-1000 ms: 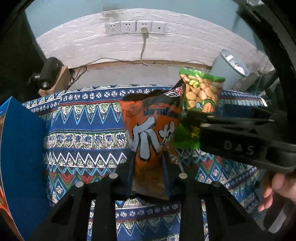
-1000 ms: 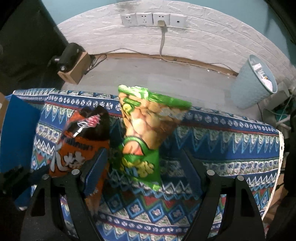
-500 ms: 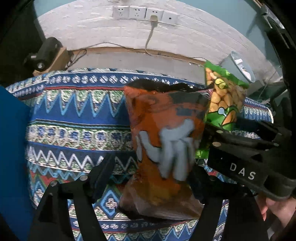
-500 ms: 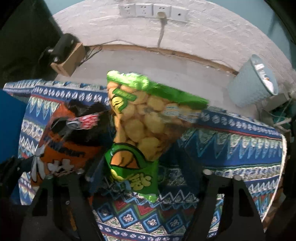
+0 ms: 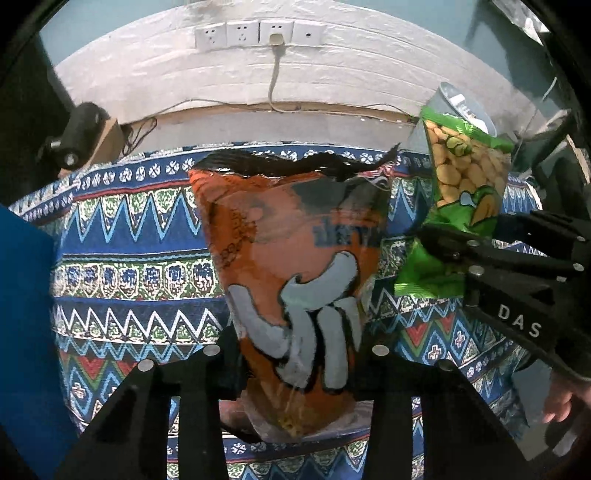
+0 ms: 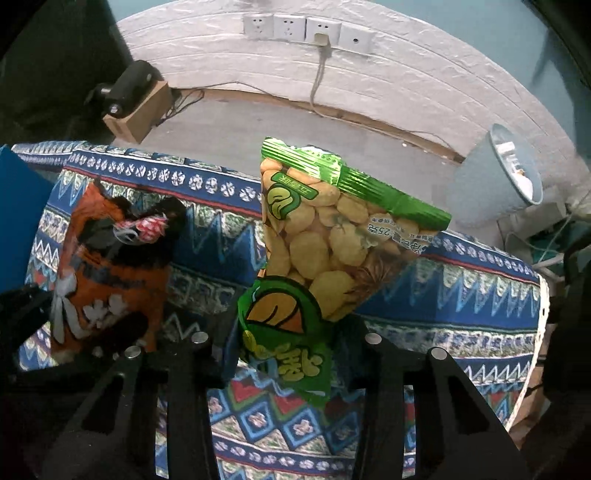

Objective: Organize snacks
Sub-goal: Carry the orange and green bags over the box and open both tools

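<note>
Patterned desk cloth [image 5: 140,236] | left tool [image 5: 295,360] clamps orange snack bag [image 5: 295,258]; right tool [image 6: 288,349], at 3 o'clock, clamps green bean bag [image 6: 325,243], both jaws just closing | step: paired pickup | next: carry to blue box [image 5: 22,314], 9 o'clock

My landmark is the bench under a blue zigzag-patterned woven cloth [image 6: 461,295]. Beyond its far edge runs grey floor up to a white brick wall [image 6: 406,81] carrying a row of white wall sockets [image 6: 306,27], one with a grey cable [image 6: 317,81] plugged in. Off the bench's far left corner a black camera sits on a small wooden block [image 6: 136,114]. Past its right end stands a pale blue plastic waste bin [image 6: 495,181].
</note>
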A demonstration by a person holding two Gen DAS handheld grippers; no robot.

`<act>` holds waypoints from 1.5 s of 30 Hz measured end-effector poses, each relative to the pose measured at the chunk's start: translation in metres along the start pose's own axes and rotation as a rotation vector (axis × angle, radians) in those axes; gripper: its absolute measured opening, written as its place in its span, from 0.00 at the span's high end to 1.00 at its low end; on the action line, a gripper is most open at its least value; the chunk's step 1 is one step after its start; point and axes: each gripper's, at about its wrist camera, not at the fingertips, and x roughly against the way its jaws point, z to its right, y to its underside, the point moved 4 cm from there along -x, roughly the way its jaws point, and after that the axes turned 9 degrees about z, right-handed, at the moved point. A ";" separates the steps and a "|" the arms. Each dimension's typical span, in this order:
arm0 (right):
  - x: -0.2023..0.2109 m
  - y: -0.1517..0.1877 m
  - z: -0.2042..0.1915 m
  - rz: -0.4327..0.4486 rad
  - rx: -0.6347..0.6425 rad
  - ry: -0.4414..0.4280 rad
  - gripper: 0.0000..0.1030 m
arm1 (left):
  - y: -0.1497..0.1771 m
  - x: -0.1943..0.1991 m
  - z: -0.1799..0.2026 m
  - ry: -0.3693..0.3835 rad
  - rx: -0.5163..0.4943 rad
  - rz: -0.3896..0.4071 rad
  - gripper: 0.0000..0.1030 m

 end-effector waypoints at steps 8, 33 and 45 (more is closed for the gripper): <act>0.022 0.015 0.004 0.019 0.019 -0.005 0.61 | 0.005 0.022 -0.004 -0.051 -0.047 0.042 0.63; 0.128 0.019 -0.040 0.170 0.131 -0.059 0.61 | 0.014 0.146 -0.024 -0.165 -0.186 0.255 0.63; 0.169 0.004 -0.098 0.248 0.215 -0.142 0.61 | 0.031 0.208 -0.056 -0.201 -0.185 0.334 0.63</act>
